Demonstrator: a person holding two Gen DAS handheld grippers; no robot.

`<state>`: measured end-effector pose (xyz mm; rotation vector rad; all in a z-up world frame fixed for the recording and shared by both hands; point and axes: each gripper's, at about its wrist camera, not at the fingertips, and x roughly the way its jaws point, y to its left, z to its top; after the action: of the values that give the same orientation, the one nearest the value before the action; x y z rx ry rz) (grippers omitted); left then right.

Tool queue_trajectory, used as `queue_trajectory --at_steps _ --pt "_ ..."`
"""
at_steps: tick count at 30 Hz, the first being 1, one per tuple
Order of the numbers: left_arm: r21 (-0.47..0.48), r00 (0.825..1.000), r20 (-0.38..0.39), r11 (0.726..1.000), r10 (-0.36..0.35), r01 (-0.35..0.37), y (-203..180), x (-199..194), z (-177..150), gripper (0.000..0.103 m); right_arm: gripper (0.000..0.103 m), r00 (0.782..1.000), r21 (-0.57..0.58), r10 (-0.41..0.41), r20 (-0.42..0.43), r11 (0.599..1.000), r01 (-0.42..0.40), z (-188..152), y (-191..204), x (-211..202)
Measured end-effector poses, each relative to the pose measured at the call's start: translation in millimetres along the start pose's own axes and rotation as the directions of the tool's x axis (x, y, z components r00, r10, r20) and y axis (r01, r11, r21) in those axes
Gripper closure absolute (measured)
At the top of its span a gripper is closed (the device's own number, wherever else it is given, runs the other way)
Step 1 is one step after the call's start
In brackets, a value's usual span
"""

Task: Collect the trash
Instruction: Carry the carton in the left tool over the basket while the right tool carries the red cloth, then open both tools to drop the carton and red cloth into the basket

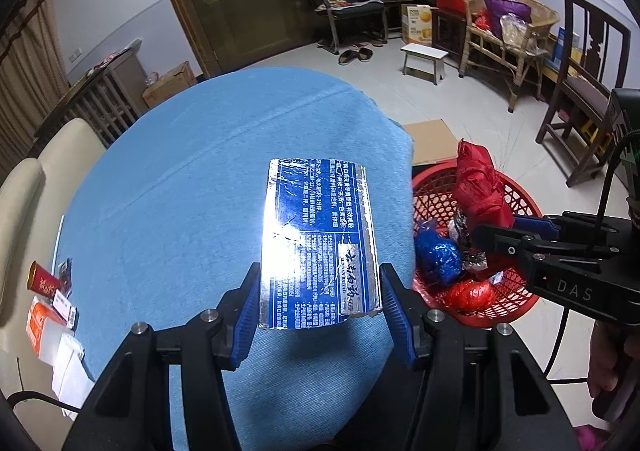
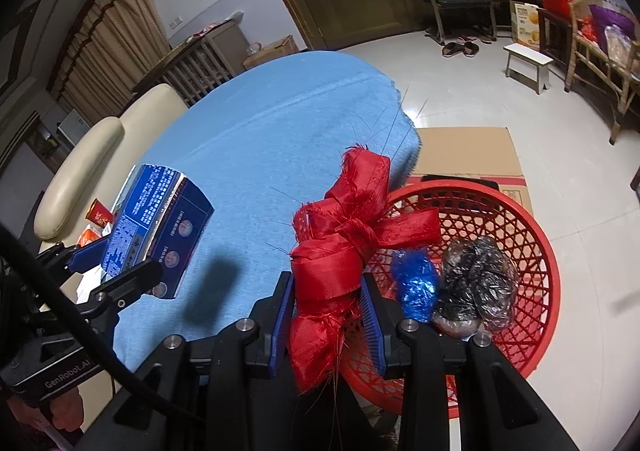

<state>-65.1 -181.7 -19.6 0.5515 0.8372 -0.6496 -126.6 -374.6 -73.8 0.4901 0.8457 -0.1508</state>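
Note:
My left gripper is shut on a shiny blue and silver carton and holds it above the blue tablecloth; the carton also shows in the right wrist view. My right gripper is shut on a knotted red ribbon bundle at the rim of the red plastic basket. The ribbon bundle hangs over the basket in the left wrist view. In the basket lie a blue wrapper ball, a black crumpled bag and a red wrapper.
Small boxes and a red can lie at the table's left edge beside a cream chair. Flat cardboard lies on the floor behind the basket. A white stool, wicker chair and dark wooden chair stand farther back.

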Motion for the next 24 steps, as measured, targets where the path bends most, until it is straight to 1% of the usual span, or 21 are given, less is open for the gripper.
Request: queue_trajectory --at_steps 9,15,24 --pt "0.067 0.999 -0.021 0.997 -0.038 0.039 -7 10 4 0.045 0.068 1.000 0.046 -0.013 -0.001 0.999 0.013 -3 -23 -1" --pt "0.088 0.997 -0.044 0.994 -0.064 0.068 -15 16 6 0.045 0.068 1.000 0.079 -0.025 -0.007 0.997 0.025 -6 -40 -2" --pt "0.134 0.993 -0.076 0.985 -0.095 0.104 -40 26 13 0.045 0.068 0.999 0.140 -0.043 -0.019 0.989 0.046 -11 -67 -3"
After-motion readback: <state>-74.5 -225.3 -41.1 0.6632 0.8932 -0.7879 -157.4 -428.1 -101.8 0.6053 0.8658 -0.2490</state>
